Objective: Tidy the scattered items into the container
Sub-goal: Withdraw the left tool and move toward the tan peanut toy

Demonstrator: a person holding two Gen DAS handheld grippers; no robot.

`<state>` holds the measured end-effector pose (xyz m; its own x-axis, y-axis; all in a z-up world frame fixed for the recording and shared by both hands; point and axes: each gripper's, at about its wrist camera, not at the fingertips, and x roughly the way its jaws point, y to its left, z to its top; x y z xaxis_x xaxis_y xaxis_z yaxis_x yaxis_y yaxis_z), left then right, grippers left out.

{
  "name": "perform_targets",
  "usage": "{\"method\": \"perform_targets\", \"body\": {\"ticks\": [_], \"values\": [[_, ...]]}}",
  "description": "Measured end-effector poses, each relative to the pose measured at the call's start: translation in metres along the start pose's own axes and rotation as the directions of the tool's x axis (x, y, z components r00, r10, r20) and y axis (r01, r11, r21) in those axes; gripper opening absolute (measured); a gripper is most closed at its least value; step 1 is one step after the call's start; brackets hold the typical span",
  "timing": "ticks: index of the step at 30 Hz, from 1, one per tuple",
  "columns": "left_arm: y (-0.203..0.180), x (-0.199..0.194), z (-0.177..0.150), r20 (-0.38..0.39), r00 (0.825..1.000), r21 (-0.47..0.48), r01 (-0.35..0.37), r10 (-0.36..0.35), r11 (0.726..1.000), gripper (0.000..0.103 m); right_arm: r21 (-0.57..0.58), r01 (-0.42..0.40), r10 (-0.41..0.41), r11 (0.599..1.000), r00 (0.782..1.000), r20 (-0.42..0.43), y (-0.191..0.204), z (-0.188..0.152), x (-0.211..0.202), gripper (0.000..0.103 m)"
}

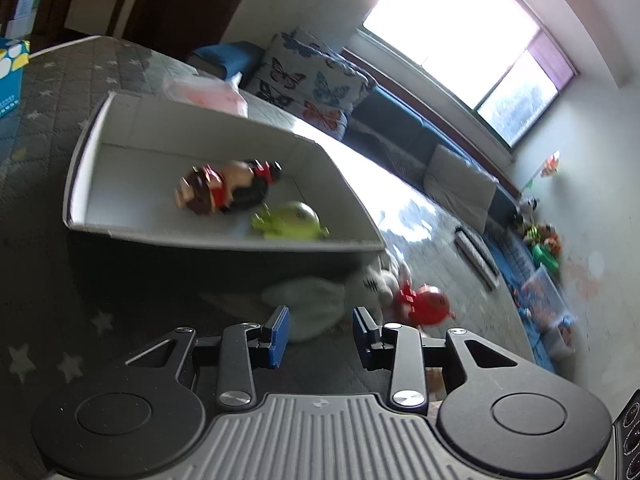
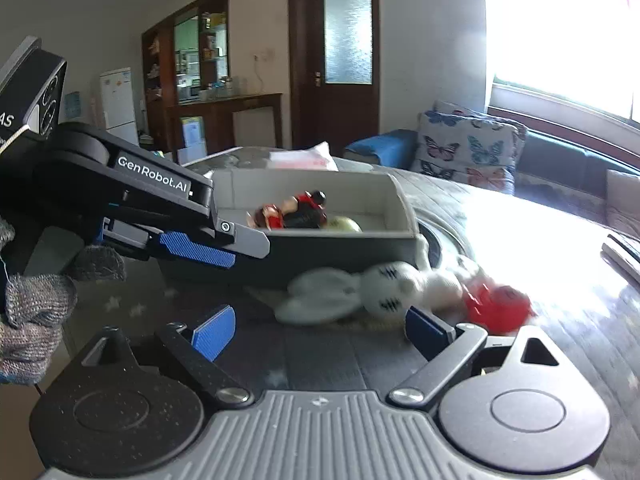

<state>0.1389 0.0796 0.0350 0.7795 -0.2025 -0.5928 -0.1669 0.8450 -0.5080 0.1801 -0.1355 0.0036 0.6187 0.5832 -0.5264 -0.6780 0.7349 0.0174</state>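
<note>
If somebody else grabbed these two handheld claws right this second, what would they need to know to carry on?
Left gripper: open, empty, hovering just in front of the plush rabbit.
Right gripper: open, empty, also aimed at the rabbit.
Done: doll and green toy lie inside the grey box.
Left: the plush rabbit and the red toy beside it lie on the table in front of the box; both go in.

We see a bright wide window (image 1: 476,44) washing glare over a blue sofa (image 1: 400,120) with a butterfly-print cushion (image 2: 468,148). Beside it stands a dark wooden door with frosted glass (image 2: 346,40), then a dark wooden cabinet (image 2: 200,80) and a white fridge (image 2: 117,102).
</note>
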Motion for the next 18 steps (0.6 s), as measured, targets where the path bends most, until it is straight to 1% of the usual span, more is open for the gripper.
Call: {"method": "perform_targets", "body": {"ticks": [11,18], "values": [[-0.019,0.021,-0.028,-0.095,0.995,0.033,0.017,-0.014,0.999,0.037,0.096,0.064,-0.062,0.993,0.998,-0.024,-0.018,-0.034,-0.013,0.094],[-0.024,0.029,-0.038,-0.134,0.991,0.057,0.009,-0.001,0.998,0.037,0.142,0.091,-0.087,0.986,0.996,-0.037,-0.028,-0.039,-0.011,0.094]]}}
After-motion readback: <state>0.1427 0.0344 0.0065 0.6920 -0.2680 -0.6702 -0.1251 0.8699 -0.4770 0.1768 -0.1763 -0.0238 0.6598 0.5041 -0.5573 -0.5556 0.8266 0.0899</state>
